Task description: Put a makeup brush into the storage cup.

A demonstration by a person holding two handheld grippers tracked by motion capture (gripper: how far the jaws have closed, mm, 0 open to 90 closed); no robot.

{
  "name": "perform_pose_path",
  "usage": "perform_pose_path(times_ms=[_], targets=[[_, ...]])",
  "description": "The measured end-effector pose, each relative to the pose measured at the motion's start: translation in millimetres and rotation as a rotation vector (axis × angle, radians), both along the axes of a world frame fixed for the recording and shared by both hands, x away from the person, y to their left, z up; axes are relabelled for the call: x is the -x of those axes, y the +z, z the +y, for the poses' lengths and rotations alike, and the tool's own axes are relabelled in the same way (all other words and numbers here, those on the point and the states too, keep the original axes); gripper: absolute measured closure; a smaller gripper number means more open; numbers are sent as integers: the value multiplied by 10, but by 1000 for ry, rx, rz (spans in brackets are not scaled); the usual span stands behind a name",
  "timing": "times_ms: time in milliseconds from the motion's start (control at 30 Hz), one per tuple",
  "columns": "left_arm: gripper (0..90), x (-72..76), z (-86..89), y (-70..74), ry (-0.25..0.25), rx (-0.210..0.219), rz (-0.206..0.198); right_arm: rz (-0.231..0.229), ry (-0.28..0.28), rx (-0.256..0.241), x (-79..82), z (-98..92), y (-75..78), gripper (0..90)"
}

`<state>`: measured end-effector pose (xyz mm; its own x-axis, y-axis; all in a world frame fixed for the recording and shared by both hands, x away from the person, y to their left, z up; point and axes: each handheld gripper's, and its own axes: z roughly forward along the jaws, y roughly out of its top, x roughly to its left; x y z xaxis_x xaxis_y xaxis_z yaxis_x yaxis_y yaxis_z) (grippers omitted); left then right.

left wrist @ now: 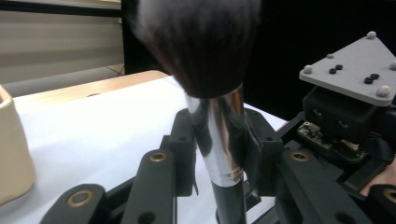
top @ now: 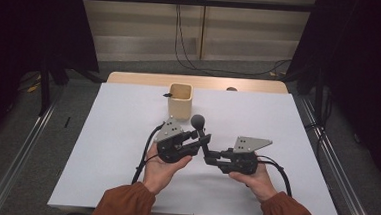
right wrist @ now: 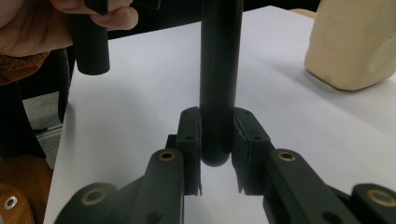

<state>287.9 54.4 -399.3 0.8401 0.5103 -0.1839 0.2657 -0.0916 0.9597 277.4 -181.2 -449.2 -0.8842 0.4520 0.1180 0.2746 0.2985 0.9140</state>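
We hold the makeup brush [top: 201,133] just in front of the beige cup [top: 180,100], the left gripper [top: 197,134] clamped on its metal ferrule and the right gripper [top: 209,156] clamped on the handle end. The brush is lifted and upright, but we judge it is not yet placed into the cup

It was a lab: a white table [top: 126,148] stood between black curtains [top: 28,22], metal rails [top: 20,152] flanked it, and cables [top: 191,62] trailed across grey floor.
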Motion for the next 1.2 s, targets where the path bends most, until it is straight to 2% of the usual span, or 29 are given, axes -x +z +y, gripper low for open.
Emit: perform_pose_path(times_ms=[100, 267, 467, 633, 867, 1033, 1200], targets=[[703, 36, -26, 13, -10, -8, -21, -9, 3, 19, 4, 4, 10, 745], [706, 5, 10, 18, 1, -6, -13, -4, 2, 10, 2, -5, 12, 725], [706, -14, 34, 7, 9, -6, 3, 4, 17, -1, 3, -2, 6, 645], [706, -24, 58, 14, 19, -1, 8, 0, -19, -20, -9, -39, 21, 480], [706, -9, 82, 37, 26, 0, 2, -28, -108, -35, -21, -80, 39, 236], [706, -17, 105, 43, 34, 0, 1, -20, -111, -55, -18, -73, 57, 92], [706, -30, 157, 49, 54, -2, 4, -7, -127, -46, -21, -88, 47, 40]])
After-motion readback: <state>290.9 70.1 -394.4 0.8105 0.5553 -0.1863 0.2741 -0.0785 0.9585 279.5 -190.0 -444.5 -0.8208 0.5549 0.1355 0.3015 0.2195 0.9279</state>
